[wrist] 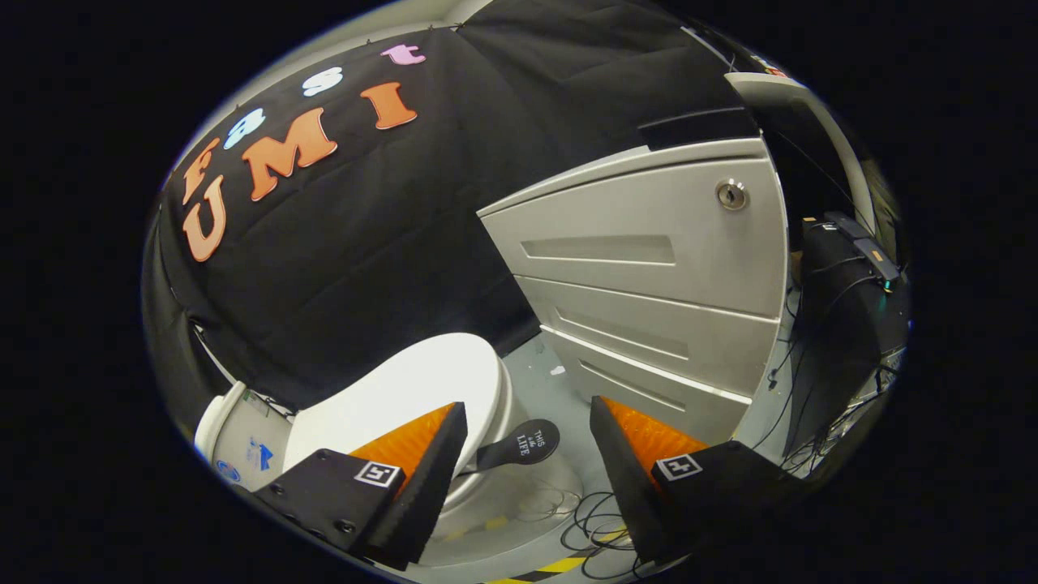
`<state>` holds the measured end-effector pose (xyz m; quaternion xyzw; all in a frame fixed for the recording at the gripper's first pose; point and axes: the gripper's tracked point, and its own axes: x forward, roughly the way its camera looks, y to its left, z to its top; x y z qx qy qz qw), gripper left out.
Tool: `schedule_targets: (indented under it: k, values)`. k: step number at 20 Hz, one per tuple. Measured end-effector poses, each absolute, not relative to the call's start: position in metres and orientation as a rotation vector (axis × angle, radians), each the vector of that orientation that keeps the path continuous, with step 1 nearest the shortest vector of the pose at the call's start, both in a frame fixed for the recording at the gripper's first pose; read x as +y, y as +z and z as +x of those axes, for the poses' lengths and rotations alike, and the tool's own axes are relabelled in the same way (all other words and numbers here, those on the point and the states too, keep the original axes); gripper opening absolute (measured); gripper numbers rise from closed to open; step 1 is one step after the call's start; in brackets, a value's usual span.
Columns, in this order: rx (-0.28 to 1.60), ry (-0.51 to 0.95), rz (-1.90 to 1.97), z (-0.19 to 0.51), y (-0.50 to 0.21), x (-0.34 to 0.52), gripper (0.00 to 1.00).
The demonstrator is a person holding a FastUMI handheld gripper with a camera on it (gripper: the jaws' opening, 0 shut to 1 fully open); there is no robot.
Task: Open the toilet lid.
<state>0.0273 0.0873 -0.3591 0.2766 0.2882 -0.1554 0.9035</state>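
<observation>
A white toilet sits low on the floor with its lid down flat over the bowl. Its tank stands behind it against the black cloth wall. My gripper hangs above and in front of the toilet, open, with a wide gap and nothing between the fingers. The left finger covers the near front edge of the lid. The right finger is off to the side of the bowl, over the floor.
A grey drawer cabinet with a lock stands just right of the toilet. A dark round paddle-shaped object lies on the floor beside the bowl. Loose cables and striped tape lie on the grey floor below the fingers. Black equipment with wires stands at far right.
</observation>
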Motion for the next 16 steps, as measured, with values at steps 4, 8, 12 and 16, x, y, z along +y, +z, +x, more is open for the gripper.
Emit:
schedule_targets:
  k: [4,8,12,16]
  values:
    - [0.657,-0.31,0.615,0.034,-0.385,0.102,0.97]
    - [0.627,-0.284,0.745,0.042,-0.388,0.106,0.92]
    - [0.619,-0.311,0.897,0.039,-0.405,0.101,0.83]
    - [0.594,-0.289,1.067,0.044,-0.407,0.104,0.67]
